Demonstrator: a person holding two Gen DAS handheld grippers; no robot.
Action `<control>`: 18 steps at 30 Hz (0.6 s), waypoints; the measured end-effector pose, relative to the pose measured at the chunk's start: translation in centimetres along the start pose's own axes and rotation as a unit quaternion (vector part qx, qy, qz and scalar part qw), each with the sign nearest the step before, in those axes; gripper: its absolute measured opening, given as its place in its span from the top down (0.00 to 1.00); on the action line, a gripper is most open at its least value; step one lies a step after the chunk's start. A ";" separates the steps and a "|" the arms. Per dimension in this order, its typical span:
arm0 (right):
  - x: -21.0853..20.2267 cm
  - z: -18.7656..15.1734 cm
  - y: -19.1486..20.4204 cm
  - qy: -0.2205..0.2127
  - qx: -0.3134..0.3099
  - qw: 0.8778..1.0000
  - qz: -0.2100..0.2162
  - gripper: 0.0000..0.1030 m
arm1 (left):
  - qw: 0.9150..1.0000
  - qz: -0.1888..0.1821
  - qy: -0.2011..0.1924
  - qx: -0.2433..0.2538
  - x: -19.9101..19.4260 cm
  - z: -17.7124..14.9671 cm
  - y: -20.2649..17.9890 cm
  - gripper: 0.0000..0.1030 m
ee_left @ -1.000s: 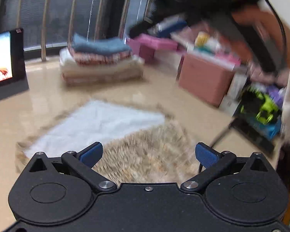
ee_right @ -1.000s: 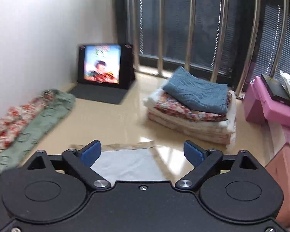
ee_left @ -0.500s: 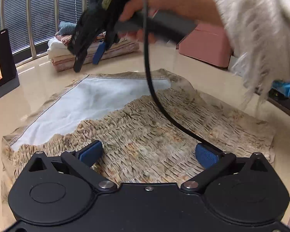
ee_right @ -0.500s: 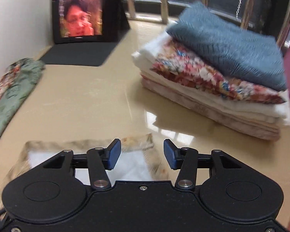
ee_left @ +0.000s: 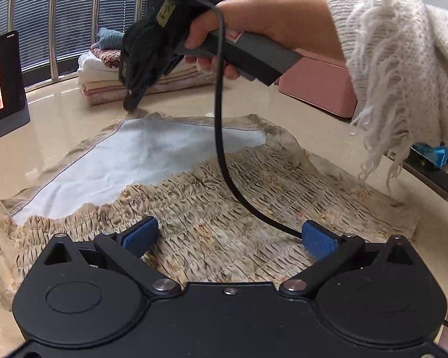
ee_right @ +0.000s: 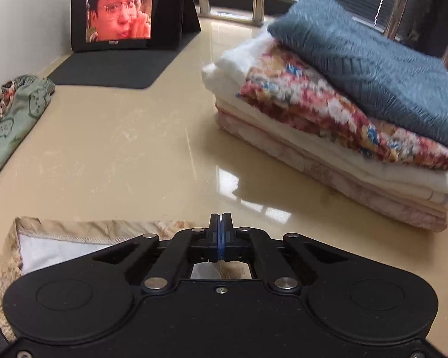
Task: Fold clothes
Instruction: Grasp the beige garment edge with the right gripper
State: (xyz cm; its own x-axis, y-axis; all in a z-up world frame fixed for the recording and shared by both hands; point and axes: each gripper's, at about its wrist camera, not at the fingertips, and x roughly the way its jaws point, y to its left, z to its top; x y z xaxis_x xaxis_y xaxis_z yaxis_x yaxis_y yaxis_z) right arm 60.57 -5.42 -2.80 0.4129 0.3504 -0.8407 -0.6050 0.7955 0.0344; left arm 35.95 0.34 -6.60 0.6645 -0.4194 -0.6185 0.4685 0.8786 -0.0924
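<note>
A beige smocked garment (ee_left: 224, 197) with a white lining (ee_left: 140, 155) lies spread on the shiny beige floor. My left gripper (ee_left: 228, 235) is open just above its near smocked edge. My right gripper (ee_left: 131, 104), held by a hand in a white fuzzy sleeve, touches the garment's far hem corner. In the right wrist view my right gripper (ee_right: 221, 223) is shut, with the garment's hem (ee_right: 83, 232) under it; whether cloth is pinched is hidden.
A stack of folded clothes (ee_right: 343, 113) topped by a blue knit lies beyond the garment. A tablet (ee_right: 119, 9) on a dark mat plays video at the left. Green and floral clothes (ee_right: 12, 119) lie by the wall. A pink box (ee_left: 313, 86) stands at the right.
My right gripper came down to the garment's far hem corner and closed from wide open to shut. My left gripper dropped closer to the smocked edge and stayed open.
</note>
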 end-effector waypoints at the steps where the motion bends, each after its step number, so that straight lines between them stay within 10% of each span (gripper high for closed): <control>1: -0.7 0.0 0.1 -0.011 -0.001 1.000 0.002 1.00 | 1.000 -0.001 -0.001 -0.001 0.0 0.0 0.0 0.01; 18: -15.4 -10.2 6.9 -0.112 -0.114 0.982 0.102 1.00 | 0.992 -0.022 -0.078 -0.102 -7.0 -0.6 2.2 0.00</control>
State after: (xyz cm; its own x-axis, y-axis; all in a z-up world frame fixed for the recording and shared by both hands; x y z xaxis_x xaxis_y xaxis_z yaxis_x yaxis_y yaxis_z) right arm 43.02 -10.37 4.88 0.3903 0.6115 -0.6883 -0.8171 0.5745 0.0471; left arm 31.98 5.33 -2.96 0.7356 -0.4737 -0.4841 0.3819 0.8804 -0.2812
